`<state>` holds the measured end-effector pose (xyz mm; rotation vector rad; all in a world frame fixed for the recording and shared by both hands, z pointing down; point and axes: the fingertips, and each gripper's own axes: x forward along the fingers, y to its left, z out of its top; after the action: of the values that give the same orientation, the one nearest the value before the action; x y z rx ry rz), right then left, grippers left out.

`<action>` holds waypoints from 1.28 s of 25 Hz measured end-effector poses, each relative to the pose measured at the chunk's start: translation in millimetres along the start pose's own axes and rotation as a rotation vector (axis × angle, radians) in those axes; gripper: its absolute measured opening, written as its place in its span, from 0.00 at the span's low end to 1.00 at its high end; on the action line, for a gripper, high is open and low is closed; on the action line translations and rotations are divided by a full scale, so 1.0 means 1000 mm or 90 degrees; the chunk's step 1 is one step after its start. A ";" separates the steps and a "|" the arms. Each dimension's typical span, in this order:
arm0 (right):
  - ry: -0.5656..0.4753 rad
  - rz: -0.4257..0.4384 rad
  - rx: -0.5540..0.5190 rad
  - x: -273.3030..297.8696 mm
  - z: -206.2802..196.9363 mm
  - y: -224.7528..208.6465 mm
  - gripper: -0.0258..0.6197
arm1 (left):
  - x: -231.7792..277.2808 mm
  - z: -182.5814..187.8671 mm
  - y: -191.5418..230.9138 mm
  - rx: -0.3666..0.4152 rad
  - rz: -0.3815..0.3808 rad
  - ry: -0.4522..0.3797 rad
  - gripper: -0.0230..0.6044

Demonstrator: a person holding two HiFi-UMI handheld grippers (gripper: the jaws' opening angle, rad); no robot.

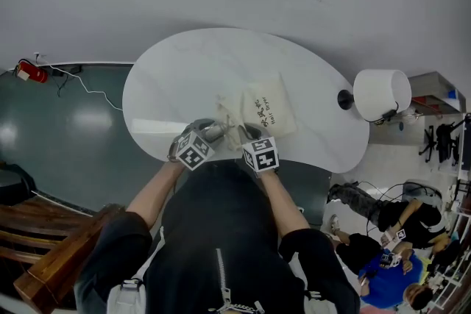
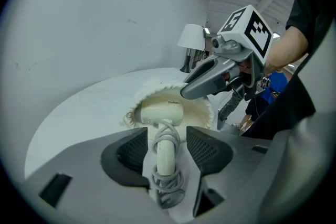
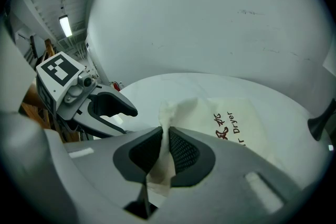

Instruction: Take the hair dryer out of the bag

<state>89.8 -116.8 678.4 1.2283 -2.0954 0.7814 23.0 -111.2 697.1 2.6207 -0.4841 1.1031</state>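
Currently the left gripper (image 2: 167, 139) stands released, its 2 jaws apart on either side of the hair dryer's (image 2: 160, 112) cord-wrapped handle, with a gap showing on each side. The dryer's head lies in the gathered mouth of the cream bag (image 3: 231, 118), which rests on the white table (image 1: 184, 70). The right gripper (image 3: 164, 138) is clenched on a fold of fabric at the bag's mouth.

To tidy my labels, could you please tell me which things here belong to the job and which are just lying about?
Job: hair dryer, bag, left hand-held gripper, right hand-held gripper.
Lying about: lamp, red item on floor.
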 end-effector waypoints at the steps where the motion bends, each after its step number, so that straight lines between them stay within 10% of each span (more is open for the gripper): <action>1: 0.000 0.000 0.001 0.000 0.000 0.000 0.09 | 0.003 0.002 0.001 0.002 0.004 0.001 0.39; 32: -0.006 -0.006 0.022 -0.007 -0.001 -0.001 0.09 | 0.072 -0.023 -0.002 0.025 -0.044 0.125 0.45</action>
<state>93.3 -113.1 674.1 1.2613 -2.0896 0.8131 56.6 -115.8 764.5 2.5065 -0.3310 1.3414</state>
